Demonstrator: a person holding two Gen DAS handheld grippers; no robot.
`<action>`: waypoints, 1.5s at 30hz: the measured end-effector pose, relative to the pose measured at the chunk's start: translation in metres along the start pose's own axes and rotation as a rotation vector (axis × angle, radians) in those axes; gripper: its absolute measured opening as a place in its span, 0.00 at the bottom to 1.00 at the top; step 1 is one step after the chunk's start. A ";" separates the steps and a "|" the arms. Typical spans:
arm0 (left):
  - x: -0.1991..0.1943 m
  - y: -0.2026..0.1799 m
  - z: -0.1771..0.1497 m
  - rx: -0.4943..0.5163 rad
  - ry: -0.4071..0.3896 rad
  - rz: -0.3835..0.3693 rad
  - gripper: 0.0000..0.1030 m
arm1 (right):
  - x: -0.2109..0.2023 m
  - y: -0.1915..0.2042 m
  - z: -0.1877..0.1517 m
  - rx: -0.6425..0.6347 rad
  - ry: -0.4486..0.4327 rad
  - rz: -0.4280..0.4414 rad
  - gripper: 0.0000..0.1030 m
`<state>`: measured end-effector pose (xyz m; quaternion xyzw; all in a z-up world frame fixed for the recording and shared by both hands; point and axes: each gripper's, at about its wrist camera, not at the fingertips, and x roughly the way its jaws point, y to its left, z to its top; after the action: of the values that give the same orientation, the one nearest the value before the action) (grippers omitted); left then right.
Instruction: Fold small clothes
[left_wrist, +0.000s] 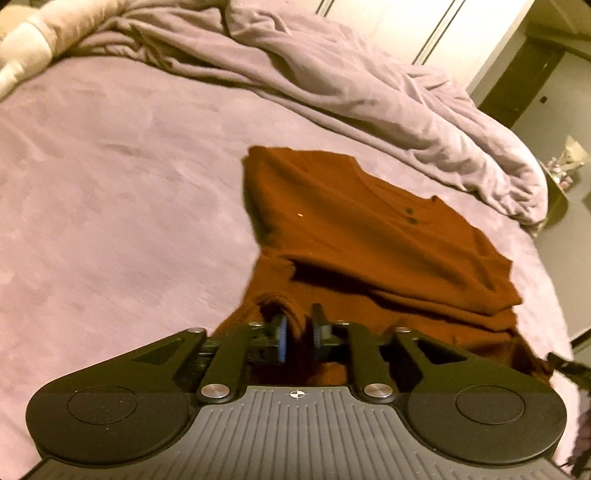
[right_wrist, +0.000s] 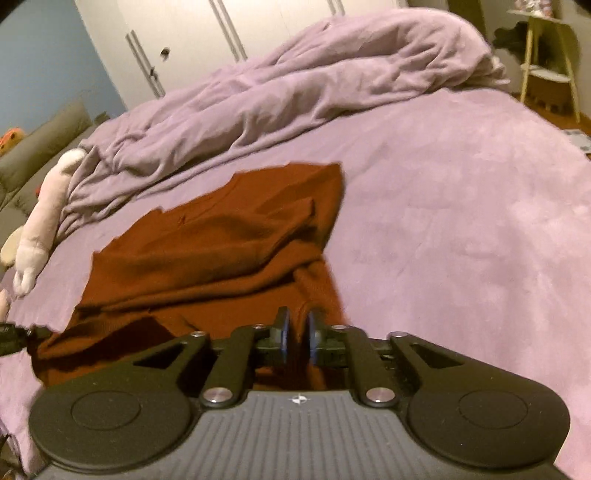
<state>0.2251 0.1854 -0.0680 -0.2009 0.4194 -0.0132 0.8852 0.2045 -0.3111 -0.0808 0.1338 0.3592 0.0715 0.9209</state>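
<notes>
The big purple bed (left_wrist: 110, 177) is soft and bumpy, so the brown shirt (left_wrist: 362, 236) lying on it near you can drag and wrinkle if you pull it too fast. Your left tool (left_wrist: 298, 332) and right tool (right_wrist: 297, 332) are each nearly closed on a bunch of the shirt's near edge. Those small pinches can slip out, and then the fold falls crooked.
</notes>
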 end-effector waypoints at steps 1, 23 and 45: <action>-0.001 0.003 -0.002 -0.004 -0.008 -0.002 0.23 | -0.001 -0.005 0.000 -0.002 -0.016 -0.002 0.23; 0.038 -0.008 -0.003 0.182 0.106 0.014 0.10 | 0.040 0.010 -0.009 -0.221 0.075 0.010 0.13; -0.011 -0.018 0.068 0.089 -0.158 -0.085 0.08 | 0.013 0.022 0.050 -0.098 -0.179 0.084 0.06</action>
<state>0.2718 0.1945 -0.0148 -0.1792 0.3382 -0.0537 0.9223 0.2476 -0.2971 -0.0474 0.1096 0.2655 0.1154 0.9509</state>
